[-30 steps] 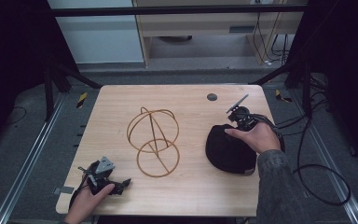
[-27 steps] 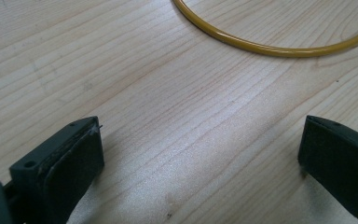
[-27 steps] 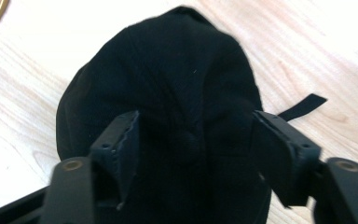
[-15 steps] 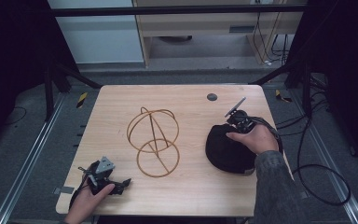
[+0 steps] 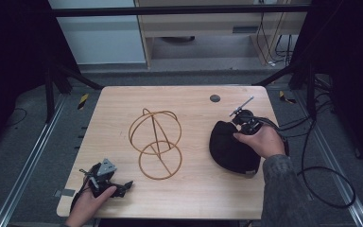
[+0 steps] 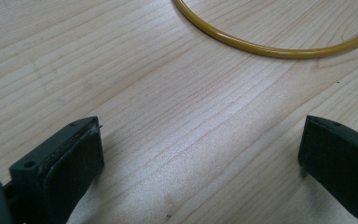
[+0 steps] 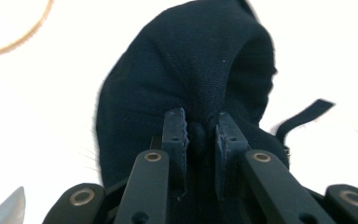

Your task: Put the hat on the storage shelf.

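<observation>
The right tool is pinching a fold of the black cap, its jaws having just been closing; the left tool is resting open on the counter.

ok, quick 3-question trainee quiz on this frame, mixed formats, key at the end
1. True or false: the right gripper is shut on the black cap.
2. Which gripper has its jaws apart over bare wood? A) left B) right C) both
3. Fill in: the wire stand sits between the cap and the ____ gripper.

Key:
1. True. In the right gripper view, a fold of the cap's fabric is pinched between the jaws, which have just been closing.
2. A. The left gripper rests open on the table, nothing between its jaws.
3. left
</observation>
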Motion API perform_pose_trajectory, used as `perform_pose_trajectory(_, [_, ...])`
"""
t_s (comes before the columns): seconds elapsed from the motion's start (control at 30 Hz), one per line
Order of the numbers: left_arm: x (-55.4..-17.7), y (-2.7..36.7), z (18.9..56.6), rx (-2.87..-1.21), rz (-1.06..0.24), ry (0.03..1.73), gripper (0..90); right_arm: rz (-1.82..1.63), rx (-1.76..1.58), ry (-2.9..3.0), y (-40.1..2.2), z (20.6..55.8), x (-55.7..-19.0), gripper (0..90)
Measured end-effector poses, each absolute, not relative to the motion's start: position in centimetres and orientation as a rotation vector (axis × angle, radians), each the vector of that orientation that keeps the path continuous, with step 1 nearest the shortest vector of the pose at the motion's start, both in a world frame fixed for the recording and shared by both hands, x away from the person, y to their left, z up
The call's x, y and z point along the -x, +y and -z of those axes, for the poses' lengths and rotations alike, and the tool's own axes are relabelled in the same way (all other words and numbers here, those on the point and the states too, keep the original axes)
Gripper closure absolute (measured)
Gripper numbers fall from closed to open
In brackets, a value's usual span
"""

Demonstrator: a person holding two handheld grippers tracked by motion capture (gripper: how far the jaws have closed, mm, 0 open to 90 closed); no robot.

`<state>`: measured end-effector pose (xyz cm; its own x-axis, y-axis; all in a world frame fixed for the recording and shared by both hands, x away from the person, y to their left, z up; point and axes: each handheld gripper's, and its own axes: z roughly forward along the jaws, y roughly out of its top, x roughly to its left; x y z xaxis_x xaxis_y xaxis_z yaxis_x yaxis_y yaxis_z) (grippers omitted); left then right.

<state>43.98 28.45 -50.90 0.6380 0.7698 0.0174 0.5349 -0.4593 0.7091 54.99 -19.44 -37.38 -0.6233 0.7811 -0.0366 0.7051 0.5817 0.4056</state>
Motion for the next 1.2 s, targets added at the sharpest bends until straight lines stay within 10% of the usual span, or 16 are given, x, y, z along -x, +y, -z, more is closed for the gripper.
perform_pose_trajectory(1.2, [-43.9,28.4,50.9,-2.174,-0.442,1.01,0.0,-1.118,-0.998,2.279,-19.7,25.7,-46.4,78.2])
